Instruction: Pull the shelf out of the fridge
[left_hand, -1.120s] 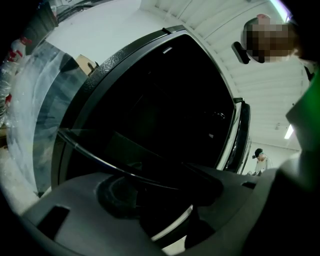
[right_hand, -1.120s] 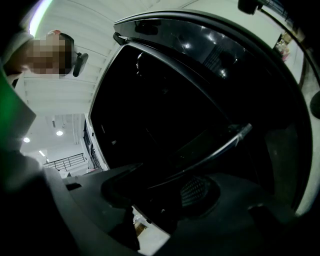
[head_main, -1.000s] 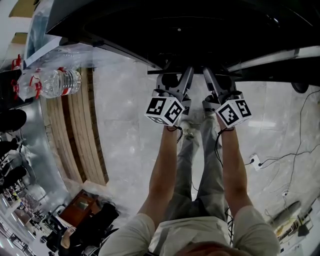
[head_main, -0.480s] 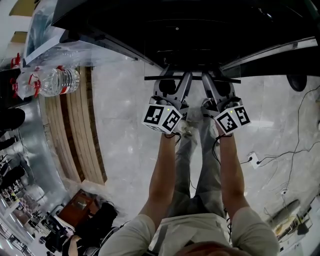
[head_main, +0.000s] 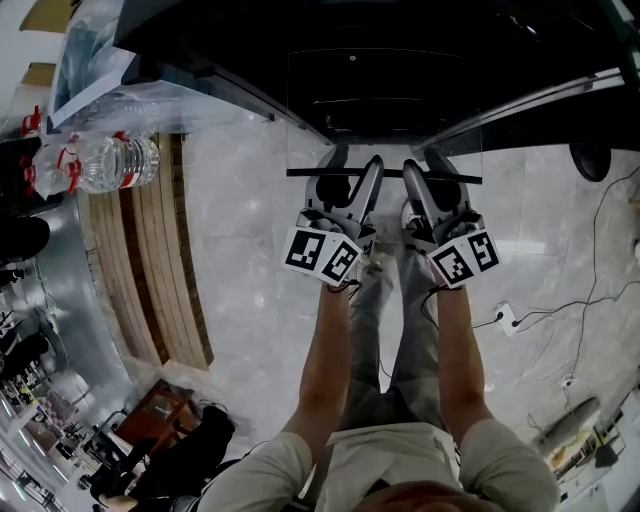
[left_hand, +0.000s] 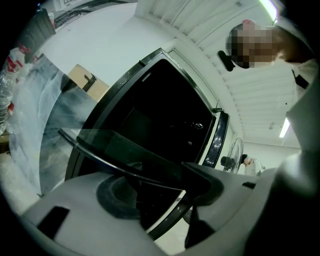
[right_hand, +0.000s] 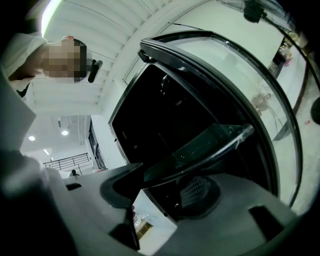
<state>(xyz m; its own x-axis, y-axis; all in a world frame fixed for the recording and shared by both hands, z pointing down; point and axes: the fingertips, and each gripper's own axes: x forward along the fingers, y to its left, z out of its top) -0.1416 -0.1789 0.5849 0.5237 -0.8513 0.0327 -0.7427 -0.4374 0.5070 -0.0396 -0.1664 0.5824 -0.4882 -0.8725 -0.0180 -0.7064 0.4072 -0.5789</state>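
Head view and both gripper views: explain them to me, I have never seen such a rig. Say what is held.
No robot: a person holds a two-jaw tool in each hand. The head view comes from a camera on the person's head, looking down along both arms at the left gripper and right gripper; the patterned cubes are parts of them. Each gripper view comes from a camera riding on that tool, looking along its jaws. Both pairs of jaws are closed on the front edge of a glass shelf, which sticks out of the open fridge. Below is a pale stone floor; a water bottle shows at the left.
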